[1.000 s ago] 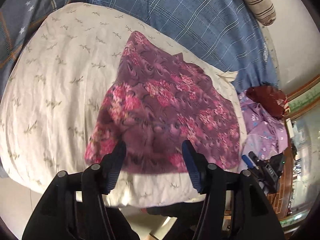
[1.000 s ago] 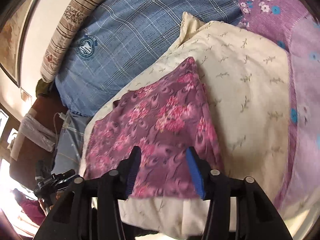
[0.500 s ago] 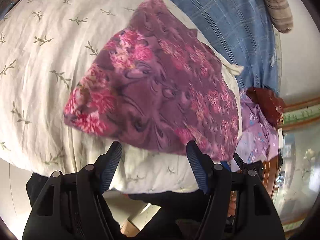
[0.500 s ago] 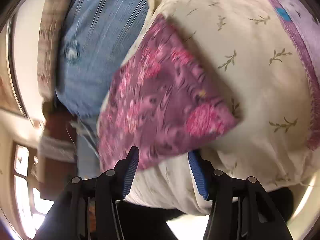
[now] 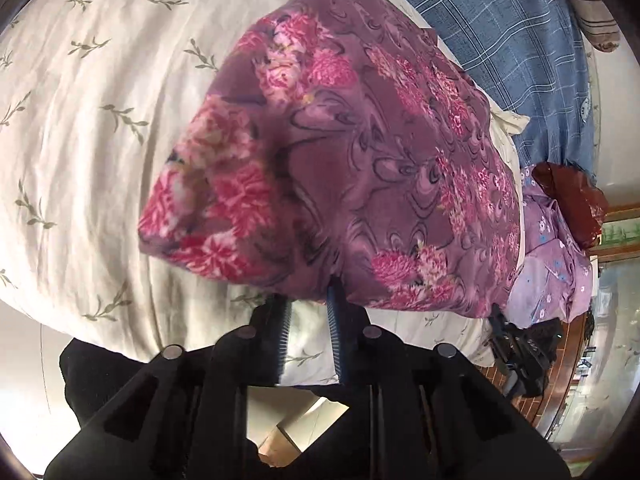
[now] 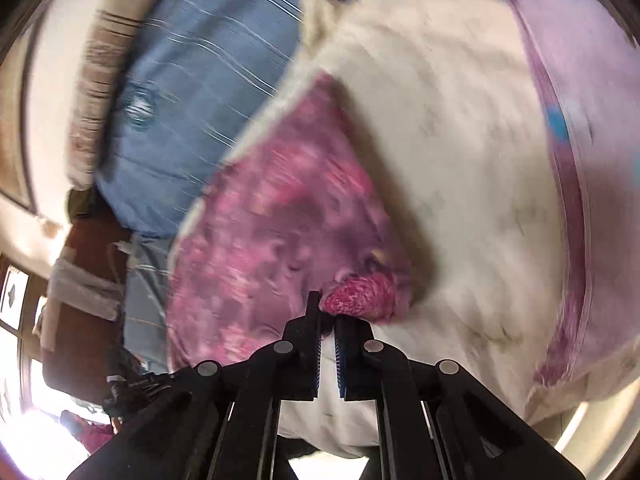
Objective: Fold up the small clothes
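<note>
A purple garment with pink flowers (image 5: 352, 152) lies on a cream pillow with a leaf print (image 5: 80, 120). My left gripper (image 5: 308, 304) has its jaws nearly closed on the garment's near hem, towards its left end. In the blurred right wrist view the same garment (image 6: 272, 232) lies on the cream pillow (image 6: 460, 140). My right gripper (image 6: 326, 312) is shut on the garment's near right corner, which bunches up at the fingertips.
A blue checked quilt (image 5: 520, 40) lies behind the pillow, with a striped bolster (image 5: 588, 8) beyond it. A lilac flowered cloth (image 5: 556, 264) and a dark red item (image 5: 572, 200) lie to the right. The pillow's front edge is just below both grippers.
Both grippers have moved in to the garment's near edge and closed from wide open. The right one now pinches the corner and the left one the hem.
</note>
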A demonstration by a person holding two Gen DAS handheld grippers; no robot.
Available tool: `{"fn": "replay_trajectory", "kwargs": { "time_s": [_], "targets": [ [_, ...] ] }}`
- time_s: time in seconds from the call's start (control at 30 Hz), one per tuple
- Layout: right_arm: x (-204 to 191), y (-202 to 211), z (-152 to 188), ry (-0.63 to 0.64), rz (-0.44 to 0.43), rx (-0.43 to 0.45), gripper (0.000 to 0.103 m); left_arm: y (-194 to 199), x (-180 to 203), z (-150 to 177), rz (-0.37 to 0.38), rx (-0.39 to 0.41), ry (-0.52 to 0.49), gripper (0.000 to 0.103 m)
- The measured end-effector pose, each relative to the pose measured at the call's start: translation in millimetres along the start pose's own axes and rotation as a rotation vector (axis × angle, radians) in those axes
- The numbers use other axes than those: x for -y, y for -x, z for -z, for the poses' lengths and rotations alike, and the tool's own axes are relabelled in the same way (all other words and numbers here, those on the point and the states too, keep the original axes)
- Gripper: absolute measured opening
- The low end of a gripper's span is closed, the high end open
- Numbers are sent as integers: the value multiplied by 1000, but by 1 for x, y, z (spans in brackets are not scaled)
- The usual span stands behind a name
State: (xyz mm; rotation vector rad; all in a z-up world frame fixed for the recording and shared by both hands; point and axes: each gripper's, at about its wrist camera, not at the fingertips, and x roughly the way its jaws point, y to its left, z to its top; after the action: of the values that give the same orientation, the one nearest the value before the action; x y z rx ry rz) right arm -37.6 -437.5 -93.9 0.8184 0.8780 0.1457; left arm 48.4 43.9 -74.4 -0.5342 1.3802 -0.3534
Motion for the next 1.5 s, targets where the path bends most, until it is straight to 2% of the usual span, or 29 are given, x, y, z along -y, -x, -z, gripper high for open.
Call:
{"fn": "replay_trajectory", "kwargs": {
  "time_s": [0.07, 0.1, 0.17, 0.23, 0.3, 0.33, 0.37, 0.47, 0.57, 0.67, 0.73, 0.8, 0.83, 0.9, 0.97, 1.2, 1.27, 1.5],
  "targets": [
    [12, -7, 8, -54, -13, -28, 10, 12, 4, 3, -14, 11, -41, 16],
    [13, -4, 8, -62, -18, -25, 13, 23, 10, 7, -15, 37, -94, 16],
    [8, 10, 6, -42, 1, -6, 15, 42, 23, 14, 7, 66, -197, 24],
    [-1, 28, 2, 5, 41, 43, 15, 61, 33, 18, 34, 102, -266, 49],
    [-7, 46, -4, 37, 77, 107, 22, 76, 40, 14, 39, 161, -290, 56],
    [-8, 54, -10, 39, 86, 137, 29, 82, 42, 6, 43, 193, -294, 57],
    [-8, 59, -16, 37, 88, 158, 32, 83, 42, -3, 39, 206, -290, 58],
    [-11, 60, -33, 35, 80, 184, 32, 77, 42, -39, 17, 218, -255, 58],
    [-26, 42, -54, 62, 72, 177, 32, 63, 40, -72, -38, 210, -213, 58],
    [-41, 18, -82, 102, 92, 182, 32, 48, 41, -99, -54, 190, -169, 58],
    [-49, 5, -97, 115, 95, 182, 32, 42, 42, -110, -79, 186, -170, 58],
    [-54, -8, -112, 115, 108, 184, 37, 36, 47, -124, -103, 174, -192, 58],
    [-56, -16, -121, 116, 109, 177, 46, 37, 45, -128, -116, 171, -200, 58],
    [-59, -27, -133, 116, 137, 183, 52, 35, 46, -136, -128, 163, -209, 58],
    [-59, -36, -143, 114, 147, 175, 52, 32, 44, -145, -114, 163, -209, 59],
    [-43, -41, -154, 72, 158, 196, 52, 26, 37, -166, -141, 166, -199, 60],
    [-39, -41, -157, 60, 170, 196, 57, 22, 38, -170, -157, 166, -197, 60],
    [-40, -66, -168, 67, 152, 124, 58, -3, 33, -181, -165, 123, -159, 61]
  ]
}}
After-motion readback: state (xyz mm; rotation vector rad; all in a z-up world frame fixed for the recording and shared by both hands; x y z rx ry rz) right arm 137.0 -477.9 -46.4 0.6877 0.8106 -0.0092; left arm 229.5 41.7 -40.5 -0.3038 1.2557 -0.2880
